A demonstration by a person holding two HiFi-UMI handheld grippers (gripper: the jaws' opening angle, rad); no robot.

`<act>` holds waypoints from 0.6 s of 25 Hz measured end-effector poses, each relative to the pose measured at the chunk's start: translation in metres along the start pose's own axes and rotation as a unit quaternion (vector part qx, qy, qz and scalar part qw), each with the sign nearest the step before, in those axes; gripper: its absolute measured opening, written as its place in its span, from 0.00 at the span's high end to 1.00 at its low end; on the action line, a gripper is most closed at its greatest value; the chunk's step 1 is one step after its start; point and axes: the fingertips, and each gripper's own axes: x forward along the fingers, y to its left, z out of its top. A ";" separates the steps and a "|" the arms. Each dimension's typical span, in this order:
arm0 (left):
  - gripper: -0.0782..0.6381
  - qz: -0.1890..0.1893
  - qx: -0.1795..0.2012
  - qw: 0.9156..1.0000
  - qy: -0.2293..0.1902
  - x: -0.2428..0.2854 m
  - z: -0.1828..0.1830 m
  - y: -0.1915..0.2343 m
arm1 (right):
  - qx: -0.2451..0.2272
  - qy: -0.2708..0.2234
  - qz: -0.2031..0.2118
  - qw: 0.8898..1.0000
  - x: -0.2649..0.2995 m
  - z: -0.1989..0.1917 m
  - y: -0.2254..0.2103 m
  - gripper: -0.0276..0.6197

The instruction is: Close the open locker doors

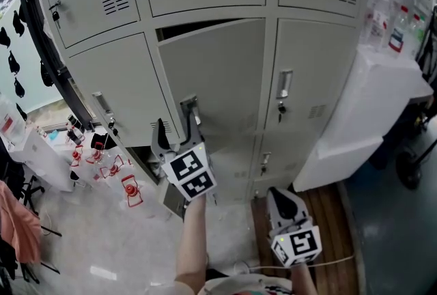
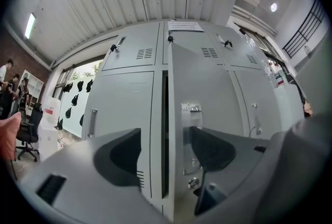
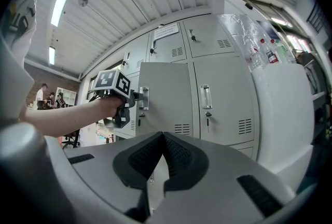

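The left gripper [image 1: 177, 128] has its jaws spread with nothing between them, right up at the handle [image 1: 189, 106] of the middle door [image 1: 218, 75]. That door stands ajar, with a dark gap just left of the handle. The right gripper [image 1: 283, 201], jaws pressed together and empty, hangs well below and right of the handle. From here, the worry is a jaw snagging on the handle or sliding into that gap. A glancing push might also let the door spring back ajar.
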 end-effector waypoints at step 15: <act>0.47 0.001 -0.009 1.000 0.003 0.034 -0.004 0.012 | -0.006 0.008 0.003 1.000 0.027 0.004 0.001 0.95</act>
